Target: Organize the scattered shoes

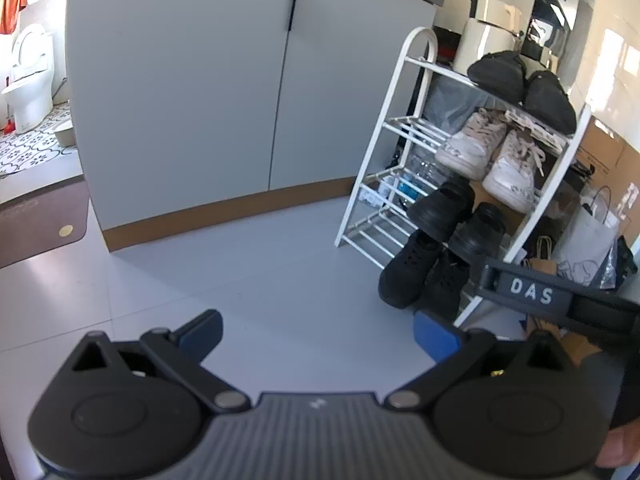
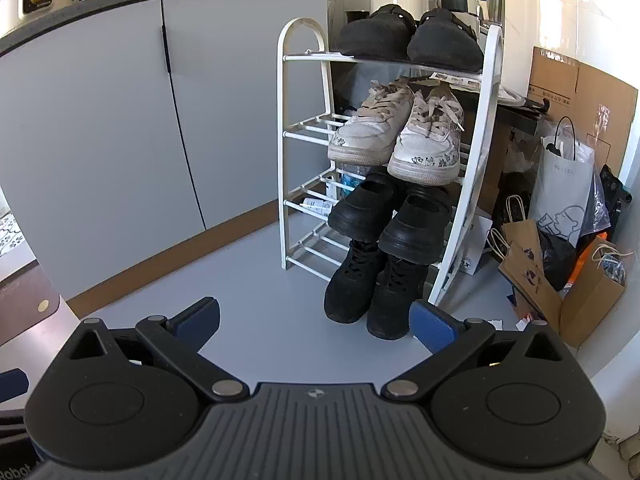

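A white four-tier shoe rack stands against the grey cabinet. Black slippers lie on its top shelf. White sneakers sit on the second shelf and black clogs on the third. Black lace-up boots fill the bottom tier, toes out over the floor. My left gripper is open above bare floor, left of the rack. My right gripper is open with nothing in it, close in front of the boots.
A grey two-door cabinet fills the left. Paper bags and cardboard boxes crowd the floor right of the rack. A brown mat and a toilet lie far left. Grey floor stretches before the rack.
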`<state>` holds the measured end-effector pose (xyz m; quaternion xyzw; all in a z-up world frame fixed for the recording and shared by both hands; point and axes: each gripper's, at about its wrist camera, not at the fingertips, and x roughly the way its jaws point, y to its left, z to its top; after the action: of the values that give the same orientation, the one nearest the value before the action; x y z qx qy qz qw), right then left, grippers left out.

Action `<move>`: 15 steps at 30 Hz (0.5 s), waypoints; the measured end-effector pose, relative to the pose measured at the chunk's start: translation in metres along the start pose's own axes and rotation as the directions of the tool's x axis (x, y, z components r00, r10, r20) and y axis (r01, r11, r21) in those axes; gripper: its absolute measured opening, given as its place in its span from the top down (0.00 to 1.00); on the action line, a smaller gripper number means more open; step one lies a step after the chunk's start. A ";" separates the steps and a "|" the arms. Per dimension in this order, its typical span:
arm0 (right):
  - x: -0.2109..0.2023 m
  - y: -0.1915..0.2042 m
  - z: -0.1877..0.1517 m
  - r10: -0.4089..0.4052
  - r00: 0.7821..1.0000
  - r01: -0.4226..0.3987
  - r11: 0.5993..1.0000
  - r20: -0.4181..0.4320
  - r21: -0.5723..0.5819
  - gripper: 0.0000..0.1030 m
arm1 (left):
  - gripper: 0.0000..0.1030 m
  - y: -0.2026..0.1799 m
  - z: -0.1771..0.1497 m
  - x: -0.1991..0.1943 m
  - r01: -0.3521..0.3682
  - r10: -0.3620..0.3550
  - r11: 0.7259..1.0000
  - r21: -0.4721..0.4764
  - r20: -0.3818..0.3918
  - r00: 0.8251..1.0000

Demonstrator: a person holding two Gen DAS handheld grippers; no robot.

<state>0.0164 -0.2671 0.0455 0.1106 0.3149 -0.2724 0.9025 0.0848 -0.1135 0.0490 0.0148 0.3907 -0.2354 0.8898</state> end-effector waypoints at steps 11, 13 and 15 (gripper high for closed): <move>0.005 -0.002 -0.002 -0.008 1.000 0.008 1.000 -0.018 -0.009 0.00 | 0.01 0.000 0.000 0.003 -0.013 0.013 1.000 0.002 0.005 1.000; 0.006 -0.003 -0.003 -0.013 1.000 0.012 1.000 -0.018 -0.014 0.00 | 0.01 0.002 -0.002 -0.001 -0.012 0.012 1.000 0.001 0.005 1.000; 0.007 -0.003 -0.003 -0.017 1.000 0.017 1.000 -0.018 -0.018 0.00 | 0.01 0.002 -0.002 -0.002 -0.009 0.009 1.000 0.007 0.008 1.000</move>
<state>0.0173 -0.2716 0.0383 0.1022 0.3263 -0.2763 0.8982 0.0830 -0.1108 0.0488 0.0185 0.3862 -0.2329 0.8923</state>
